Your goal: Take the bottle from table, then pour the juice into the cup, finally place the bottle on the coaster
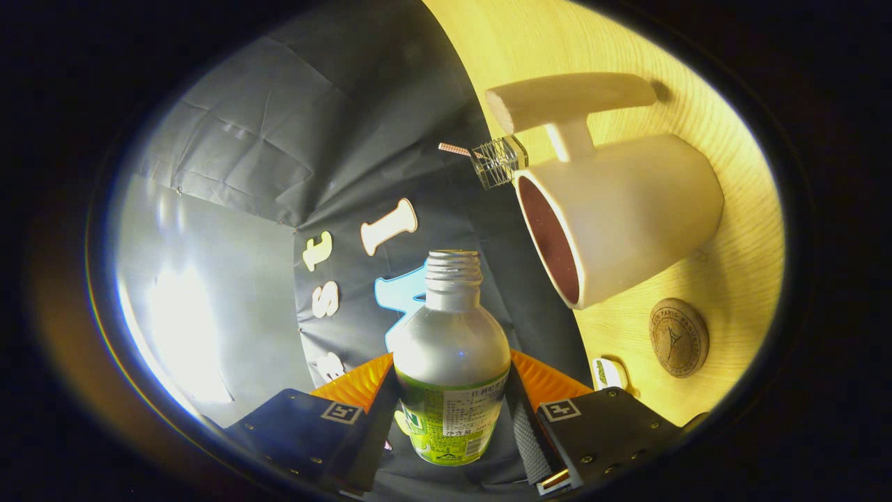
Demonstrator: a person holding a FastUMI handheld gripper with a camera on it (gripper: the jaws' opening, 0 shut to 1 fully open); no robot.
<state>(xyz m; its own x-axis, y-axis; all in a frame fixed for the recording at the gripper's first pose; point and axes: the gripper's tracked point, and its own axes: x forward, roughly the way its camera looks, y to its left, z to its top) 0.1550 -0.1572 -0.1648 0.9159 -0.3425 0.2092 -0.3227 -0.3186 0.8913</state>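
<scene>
My gripper (451,390) is shut on a silver bottle (451,348) with a green label, held between both fingers. Its cap is off and the threaded mouth points ahead. The whole view is rolled, so the wooden table (732,230) runs up the side. A white mug (627,216) with a dark red inside stands on that table beyond the bottle's mouth, its opening facing the bottle and its handle away from the gripper. A round wooden coaster (678,337) lies on the table beside the mug, nearer to my fingers.
A small clear holder with a thin stick (496,162) stands on the table's far edge behind the mug. A small white and green object (608,374), perhaps the cap, lies near the table's edge by my finger. Black cloth wall stands beyond the bottle.
</scene>
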